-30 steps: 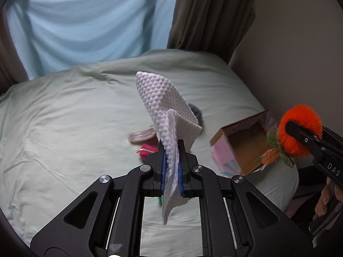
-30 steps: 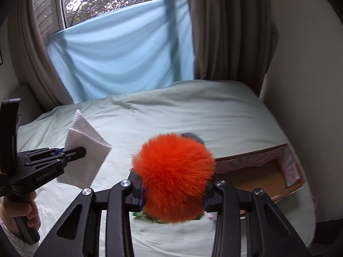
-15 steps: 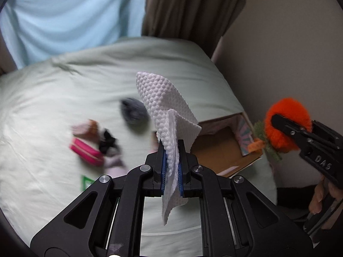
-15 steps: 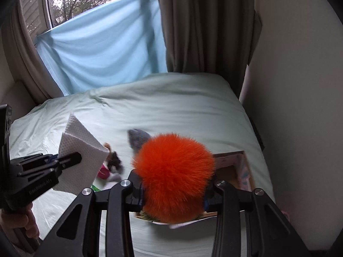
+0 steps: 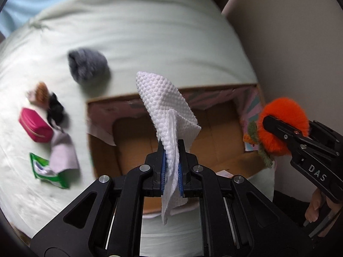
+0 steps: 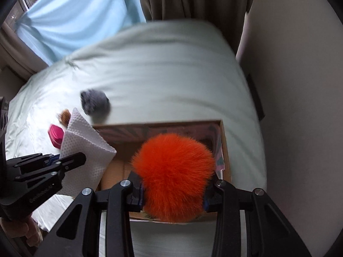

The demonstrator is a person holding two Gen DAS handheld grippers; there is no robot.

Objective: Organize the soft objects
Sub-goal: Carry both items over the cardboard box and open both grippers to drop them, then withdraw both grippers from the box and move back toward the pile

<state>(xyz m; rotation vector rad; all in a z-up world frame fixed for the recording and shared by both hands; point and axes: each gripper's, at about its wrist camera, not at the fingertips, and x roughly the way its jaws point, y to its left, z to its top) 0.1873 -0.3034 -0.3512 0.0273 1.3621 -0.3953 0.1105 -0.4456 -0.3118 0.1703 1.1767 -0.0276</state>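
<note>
My left gripper (image 5: 171, 150) is shut on a white dimpled cloth (image 5: 166, 105), which sticks up between the blue pads and hangs over the open cardboard box (image 5: 214, 135). My right gripper (image 6: 173, 194) is shut on a fluffy orange pom-pom toy (image 6: 173, 171) with green and orange trim, held above the box (image 6: 225, 150) near its right side. In the left wrist view that right gripper (image 5: 276, 126) and its orange toy (image 5: 285, 115) hover at the box's right wall. The left gripper (image 6: 70, 158) with the cloth (image 6: 85, 147) shows at the left of the right wrist view.
On the pale green bed (image 5: 150, 32) lie a grey fluffy ball (image 5: 86, 65), a brown and black soft toy (image 5: 47, 98), a pink pouch (image 5: 35, 125), a lilac cloth (image 5: 63, 151) and a green packet (image 5: 46, 171). A wall (image 6: 300, 85) runs along the right; curtains hang behind.
Both grippers have swung right and downward, tilting steeply, so they now hang over the cardboard box instead of the open bed. Each keeps its grip on its object.
</note>
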